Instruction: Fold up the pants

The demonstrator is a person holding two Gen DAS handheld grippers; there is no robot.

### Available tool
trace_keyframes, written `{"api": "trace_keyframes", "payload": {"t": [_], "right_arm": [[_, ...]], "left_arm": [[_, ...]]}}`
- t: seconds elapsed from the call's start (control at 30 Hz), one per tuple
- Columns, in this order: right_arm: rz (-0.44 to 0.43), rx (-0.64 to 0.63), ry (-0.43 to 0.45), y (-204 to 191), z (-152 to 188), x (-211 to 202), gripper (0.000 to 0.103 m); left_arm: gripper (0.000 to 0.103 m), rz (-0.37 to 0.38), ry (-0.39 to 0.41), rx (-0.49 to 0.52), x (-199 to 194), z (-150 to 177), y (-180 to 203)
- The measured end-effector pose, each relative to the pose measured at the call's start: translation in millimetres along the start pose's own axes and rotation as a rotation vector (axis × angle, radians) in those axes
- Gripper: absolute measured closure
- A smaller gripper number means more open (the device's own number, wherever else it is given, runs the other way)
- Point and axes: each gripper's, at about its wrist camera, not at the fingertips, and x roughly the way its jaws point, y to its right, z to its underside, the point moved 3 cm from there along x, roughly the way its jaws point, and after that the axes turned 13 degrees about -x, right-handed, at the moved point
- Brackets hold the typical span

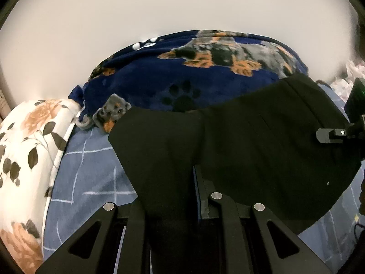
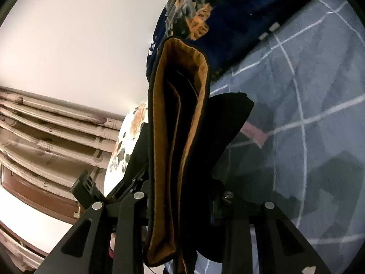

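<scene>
Left wrist view shows the left gripper [image 1: 175, 205] clenched on a fold of the black pants [image 1: 262, 141], which hang spread above the blue checked bedsheet [image 1: 91, 175]. Behind lie a navy dog-print blanket [image 1: 148, 77] and a floral pillow [image 1: 25, 150]. The right gripper [image 2: 182, 210] grasps the pants' waistband, its tan lining [image 2: 200, 96] facing the camera, with the sheet beneath and stacked cardboard [image 2: 45, 132] at left.
</scene>
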Motion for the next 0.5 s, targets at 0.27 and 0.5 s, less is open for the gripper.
{"api": "trace_keyframes", "payload": {"t": [0.27,0.5], "right_arm": [[-0.024,0.017,0.020,14,-27,30,0.075],[-0.032,0.028,0.028,22,-29,41,0.075]], "left_arm": [[0.088,-0.029,0.022,-0.012,29,-23,-16],[0.088,-0.046,0.025,-0.037,51,-32,-30]]}}
